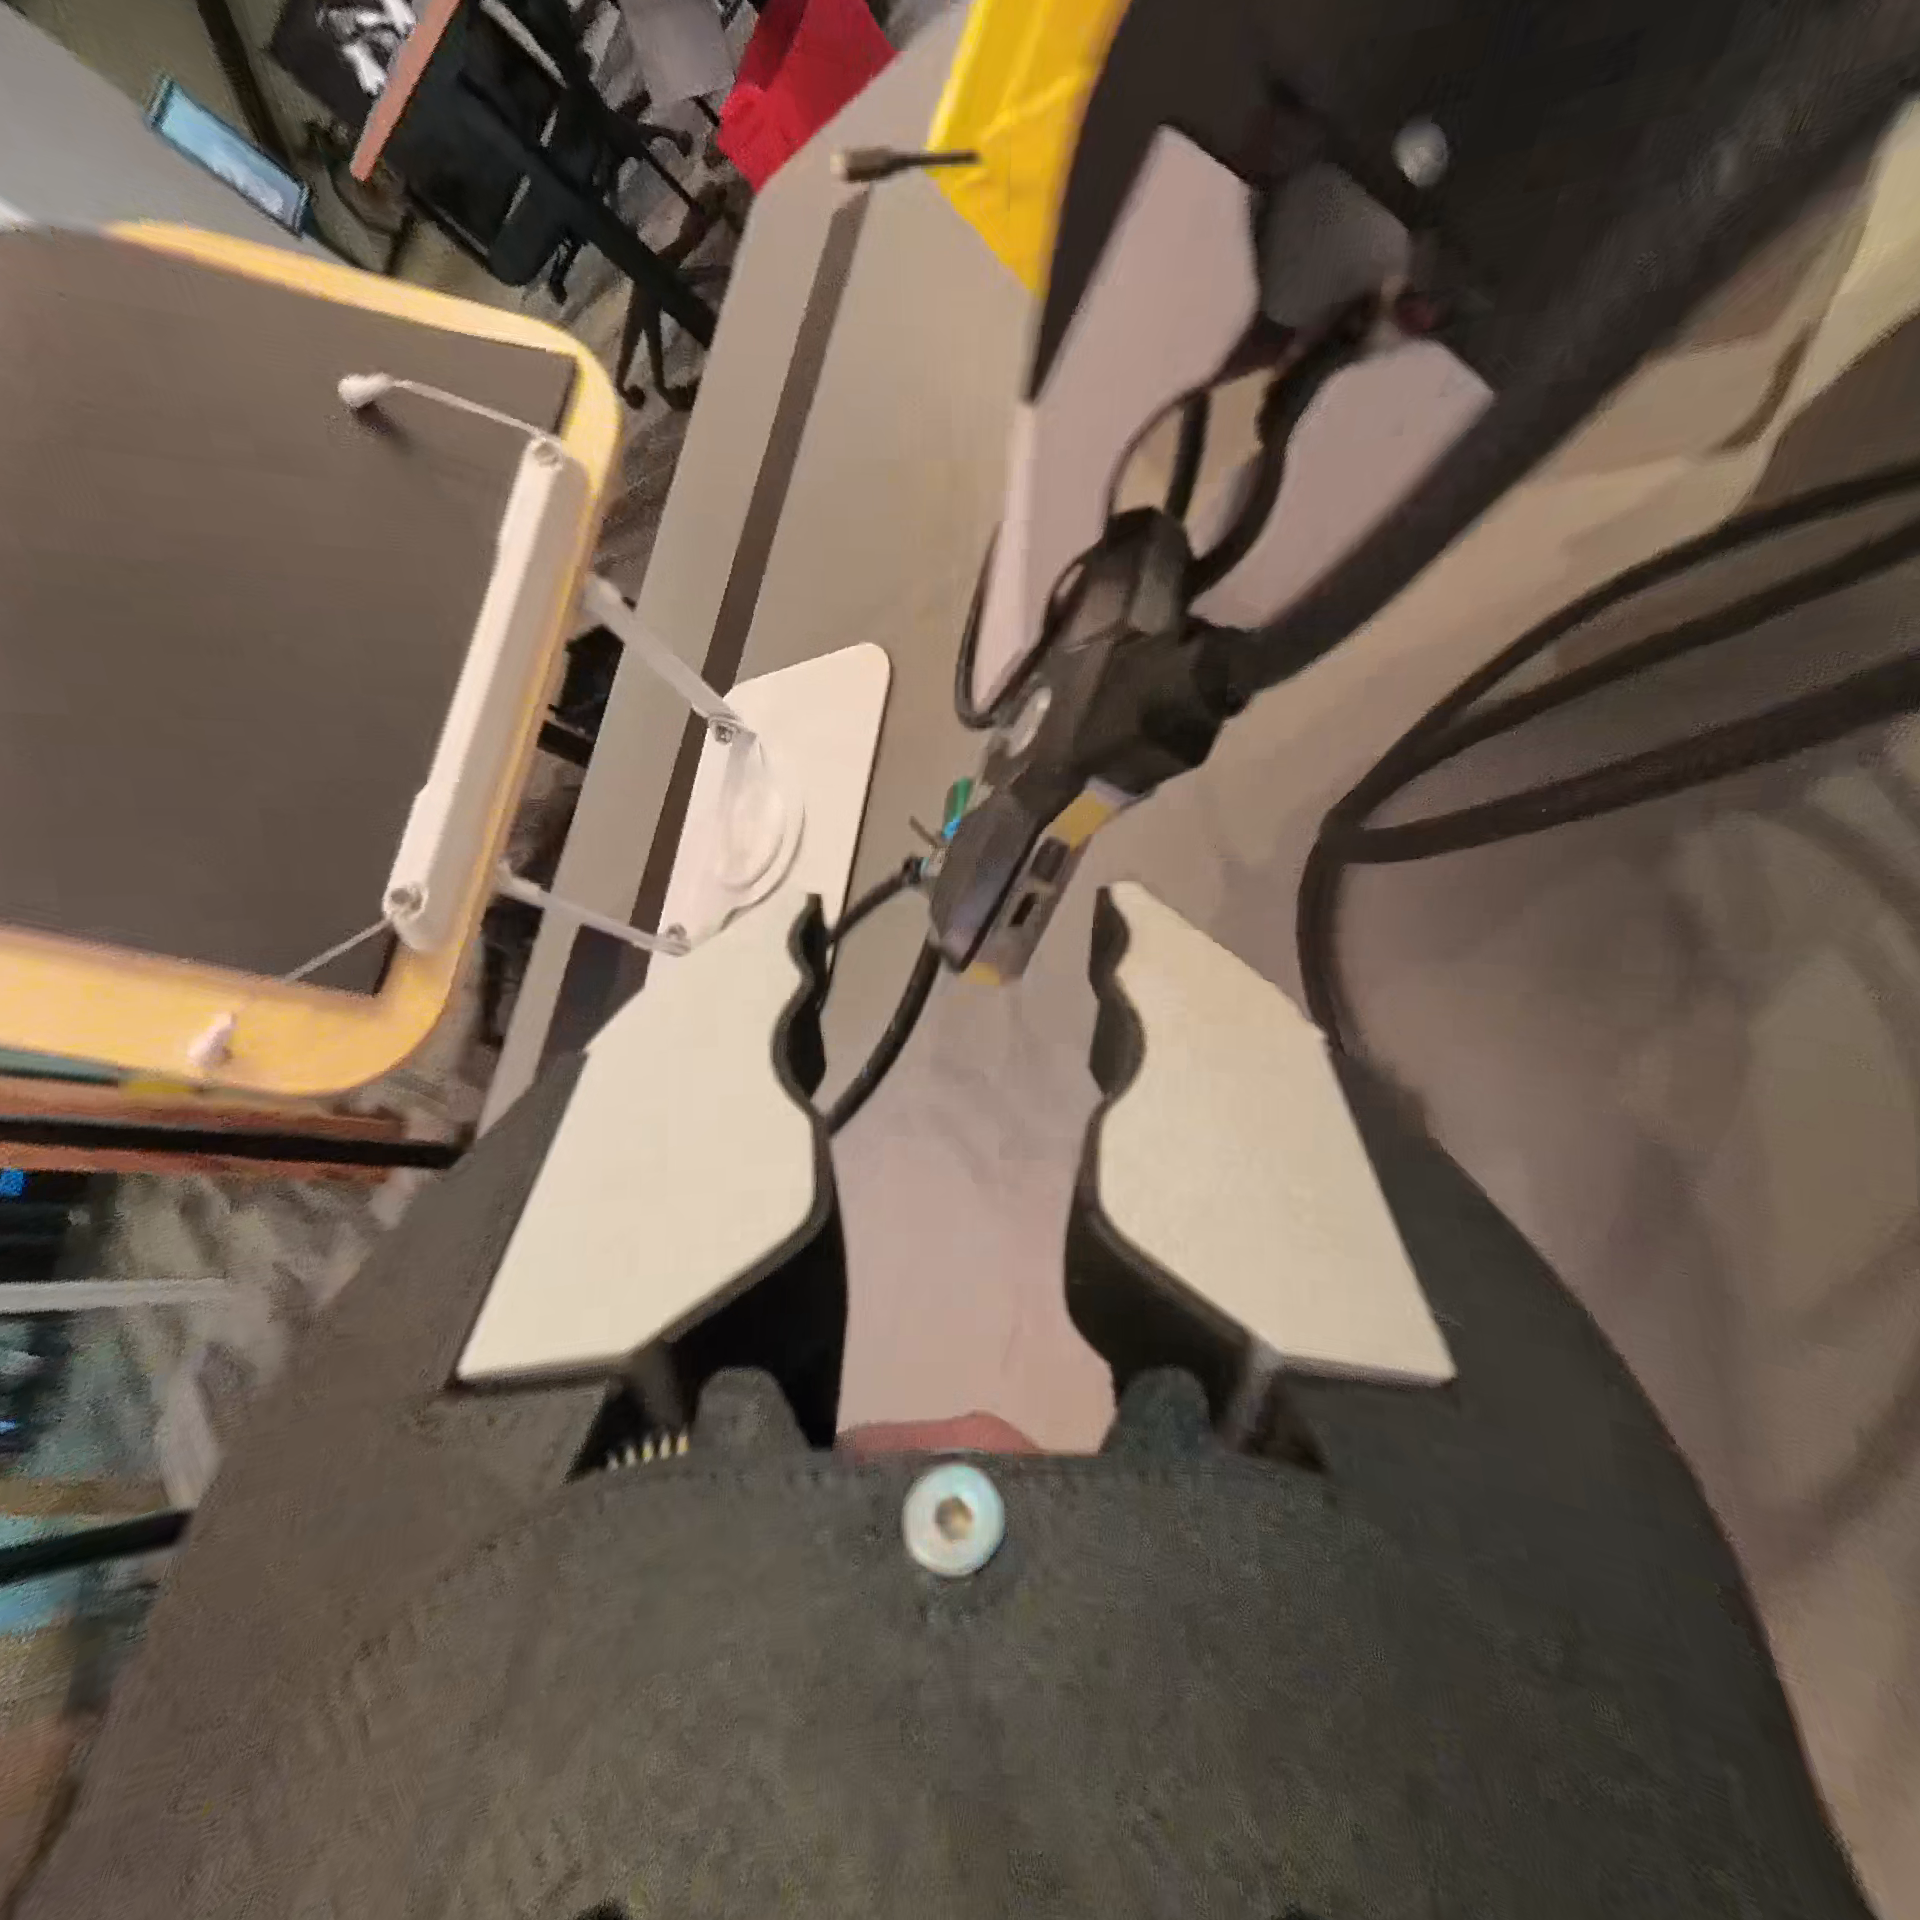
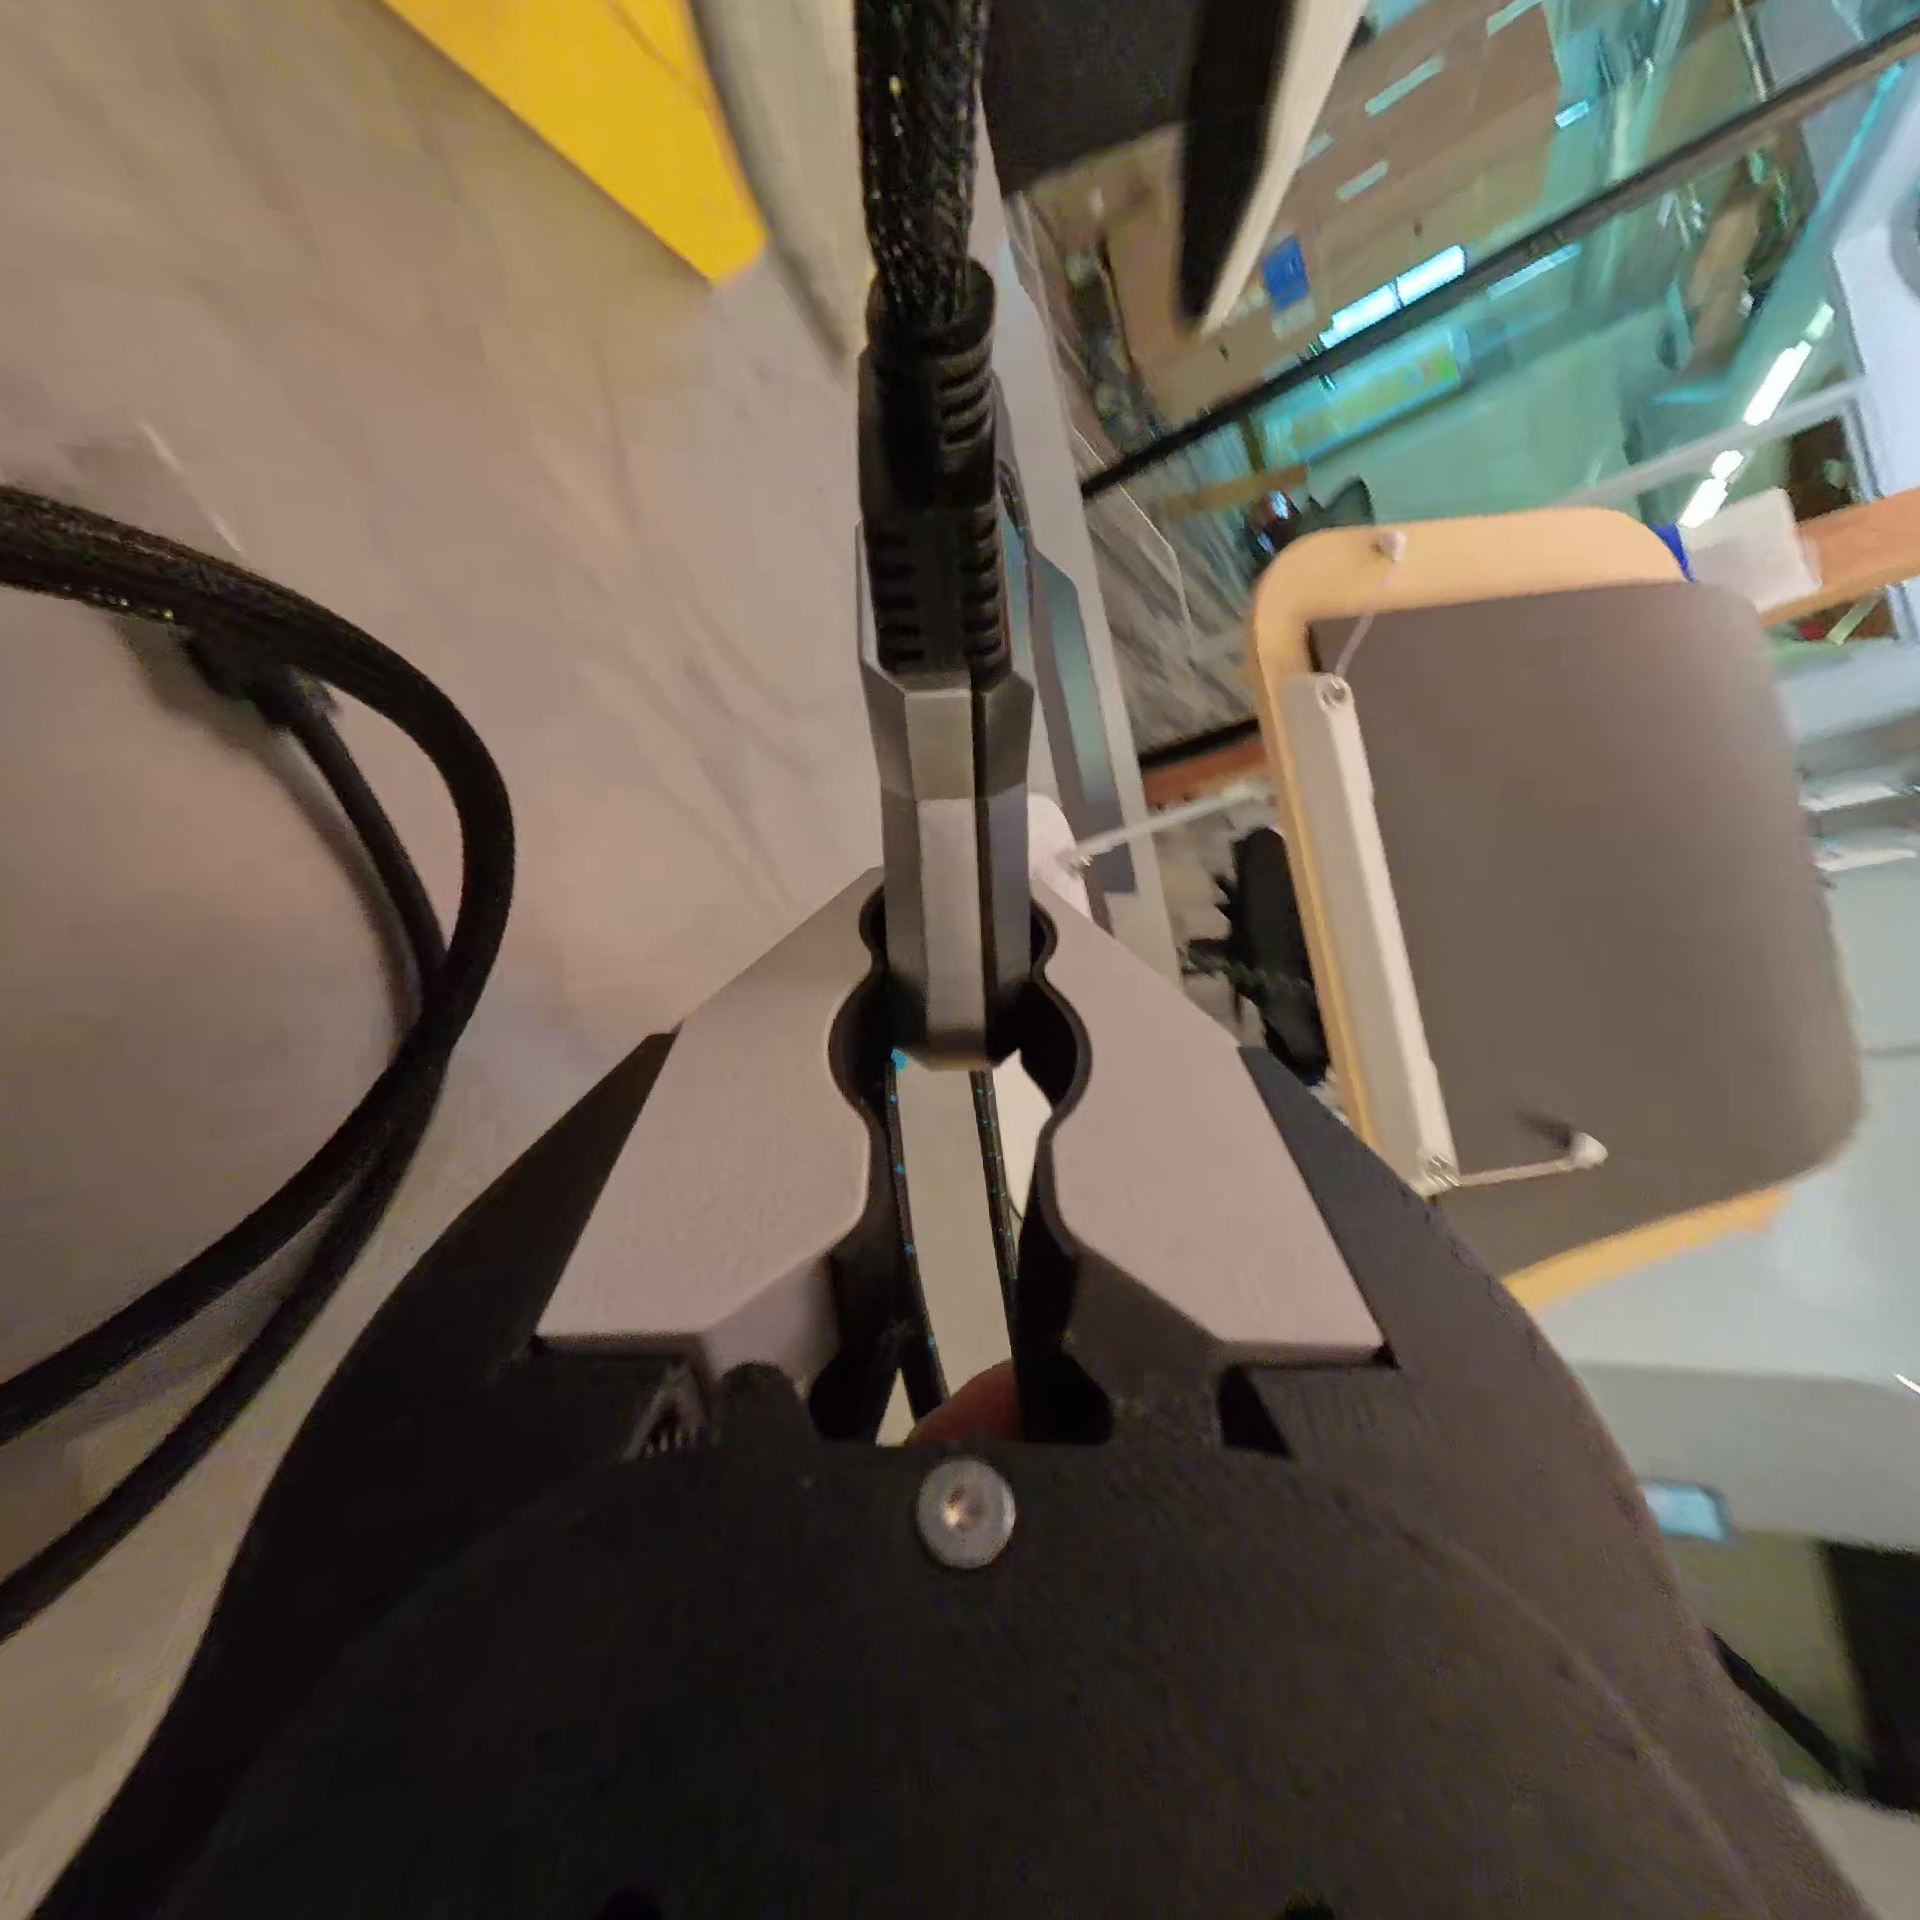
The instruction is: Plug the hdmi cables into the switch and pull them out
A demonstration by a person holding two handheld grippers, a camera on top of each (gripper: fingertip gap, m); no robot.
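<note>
In the left wrist view my left gripper (image 1: pixel 961 935) is open and empty, low over the grey table (image 1: pixel 935 436). Just beyond its fingertips lies the small black hdmi switch (image 1: pixel 997 883), with open ports facing me and yellow marks at its ends. A thin black lead (image 1: pixel 883 1023) runs from the switch down between my fingers. A blurred dark cluster of plugs and cables (image 1: pixel 1122 675) sits behind the switch. In the right wrist view my right gripper (image 2: pixel 956 935) is shut on a grey metal hdmi plug (image 2: pixel 945 810). Its braided black cable (image 2: pixel 920 156) runs straight up out of frame.
A screen in a yellow frame (image 1: pixel 260 623) stands on a white stand (image 1: pixel 800 748) to the left; it also shows in the right wrist view (image 2: pixel 1558 883). Braided cable loops (image 1: pixel 1558 675) lie on the table, also in the right wrist view (image 2: pixel 457 831). A yellow sheet (image 1: pixel 1018 104) lies at the back.
</note>
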